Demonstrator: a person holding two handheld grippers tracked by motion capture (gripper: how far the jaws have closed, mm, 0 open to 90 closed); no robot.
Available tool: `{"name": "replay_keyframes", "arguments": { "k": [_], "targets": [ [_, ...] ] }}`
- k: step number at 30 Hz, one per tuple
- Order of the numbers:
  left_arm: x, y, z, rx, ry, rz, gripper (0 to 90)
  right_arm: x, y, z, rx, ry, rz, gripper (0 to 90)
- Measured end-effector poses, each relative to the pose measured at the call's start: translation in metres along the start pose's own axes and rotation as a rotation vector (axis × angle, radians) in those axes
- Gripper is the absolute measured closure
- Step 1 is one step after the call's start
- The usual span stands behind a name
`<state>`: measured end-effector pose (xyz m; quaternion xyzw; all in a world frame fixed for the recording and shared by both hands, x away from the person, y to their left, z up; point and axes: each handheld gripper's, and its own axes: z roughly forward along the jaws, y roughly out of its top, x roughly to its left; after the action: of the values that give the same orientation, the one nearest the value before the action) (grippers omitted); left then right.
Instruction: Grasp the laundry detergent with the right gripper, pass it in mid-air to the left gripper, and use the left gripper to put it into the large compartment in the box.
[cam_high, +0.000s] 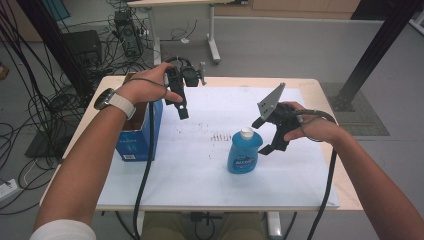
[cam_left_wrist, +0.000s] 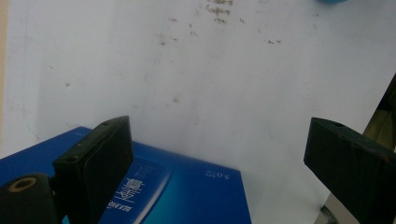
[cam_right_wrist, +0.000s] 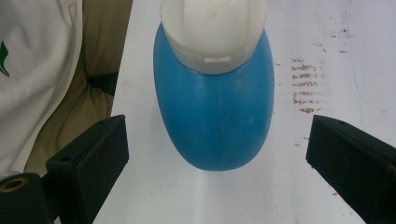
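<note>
A smooth, rounded blue plastic bottle (cam_high: 244, 152) with a white cap was flanked by the right gripper (cam_high: 270, 136), jaws spread; the left gripper (cam_high: 181, 106) was likewise held open above a glossy blue carton (cam_high: 136, 140).

Light wooden rectangular table (cam_high: 320, 85) on white metal legs, its top almost fully covered by a white sheet (cam_high: 200, 185) with brownish speckled stains near the middle. A blue plastic bottle with a white cap (cam_high: 244, 152) stands upright on the sheet, centre-right. A blue cardboard box (cam_high: 137, 142), open at the top, sits at the table's left edge.
</note>
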<state>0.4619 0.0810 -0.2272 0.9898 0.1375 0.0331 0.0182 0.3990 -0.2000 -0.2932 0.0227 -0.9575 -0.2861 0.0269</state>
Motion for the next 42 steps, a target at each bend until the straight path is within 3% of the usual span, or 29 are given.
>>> {"name": "replay_keyframes", "arguments": {
  "k": [21, 42],
  "targets": [
    [0.000, -0.003, 0.003, -0.004, 0.000, -0.003, 8.6, 0.000, -0.001, 0.009, 0.009, 0.009, -0.006, 5.7],
    [-0.001, -0.002, 0.005, -0.005, -0.003, -0.003, 8.6, 0.002, -0.013, 0.023, -0.042, 0.005, -0.012, 5.8]
  ]
}}
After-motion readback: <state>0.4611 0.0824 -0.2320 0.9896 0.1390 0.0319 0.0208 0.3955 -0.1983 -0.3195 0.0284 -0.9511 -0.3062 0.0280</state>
